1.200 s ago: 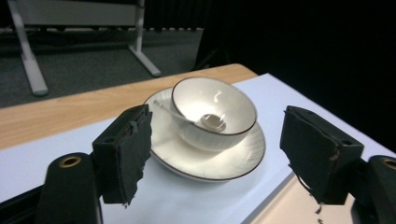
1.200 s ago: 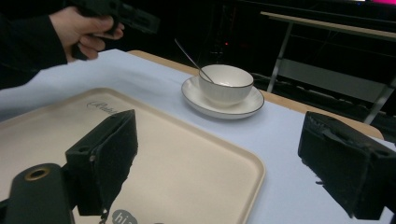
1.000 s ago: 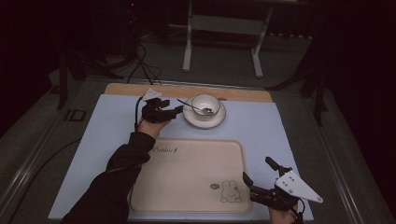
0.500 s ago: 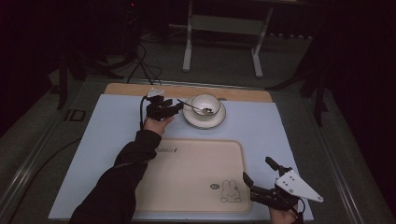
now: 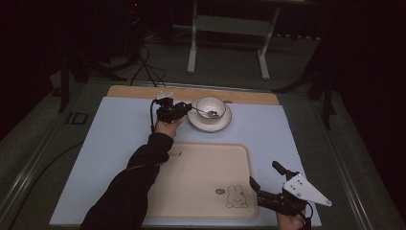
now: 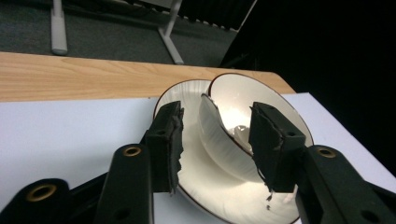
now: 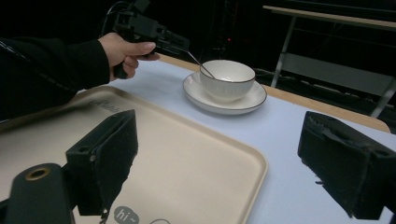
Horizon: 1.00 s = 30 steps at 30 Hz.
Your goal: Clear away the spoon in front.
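A white bowl (image 5: 211,106) stands on a white saucer (image 5: 222,122) at the back middle of the mat, with a metal spoon (image 5: 205,112) leaning in it, handle to the left. My left gripper (image 5: 186,109) is at the saucer's left edge, open, with its tips by the spoon handle's end. In the left gripper view the jaws (image 6: 215,116) stand apart around the bowl's (image 6: 243,102) near wall, above the saucer (image 6: 205,186). My right gripper (image 5: 263,175) rests open at the front right, by the corner of the beige tray (image 5: 201,177), nothing between its fingers.
The tray (image 7: 177,149) has a raised rim and a rabbit print (image 5: 235,196) near its front right. A pale blue mat (image 5: 119,139) covers the table over a wooden board (image 5: 191,93). A metal stand (image 5: 230,24) is behind the table.
My left gripper has slid a little to the right, closer to the saucer and the spoon handle. The right gripper has stayed put.
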Each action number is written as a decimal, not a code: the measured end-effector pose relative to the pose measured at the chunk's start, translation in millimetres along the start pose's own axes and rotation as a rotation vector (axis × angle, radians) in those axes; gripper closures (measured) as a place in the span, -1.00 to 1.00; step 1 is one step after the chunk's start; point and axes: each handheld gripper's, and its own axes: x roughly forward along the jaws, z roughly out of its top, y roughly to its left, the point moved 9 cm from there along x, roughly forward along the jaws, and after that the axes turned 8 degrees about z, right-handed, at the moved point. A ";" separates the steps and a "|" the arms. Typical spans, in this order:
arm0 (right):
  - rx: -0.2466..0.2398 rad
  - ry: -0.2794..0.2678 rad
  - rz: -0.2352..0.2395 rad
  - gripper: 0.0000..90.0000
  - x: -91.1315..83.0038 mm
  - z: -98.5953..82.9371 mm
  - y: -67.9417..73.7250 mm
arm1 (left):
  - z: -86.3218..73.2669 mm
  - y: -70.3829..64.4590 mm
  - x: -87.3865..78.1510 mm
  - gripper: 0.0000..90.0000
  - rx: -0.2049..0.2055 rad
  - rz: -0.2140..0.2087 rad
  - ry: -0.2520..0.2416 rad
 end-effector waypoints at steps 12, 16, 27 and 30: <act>0.004 0.003 0.004 -0.73 0.3 -0.7 -0.4 | 7.5 -3.7 -2.2 0.69 -0.046 0.025 -0.070; 0.003 0.004 0.005 -0.73 0.4 -0.7 -0.1 | 7.0 -6.8 -3.5 0.82 -0.042 0.014 -0.073; 0.006 0.000 0.005 -0.73 0.0 -0.6 -1.1 | 12.6 -19.2 -5.7 0.99 -0.039 -0.046 -0.074; 0.011 0.000 0.005 -0.73 0.2 -0.9 -1.9 | 14.6 -20.6 -6.6 0.99 -0.026 -0.042 -0.078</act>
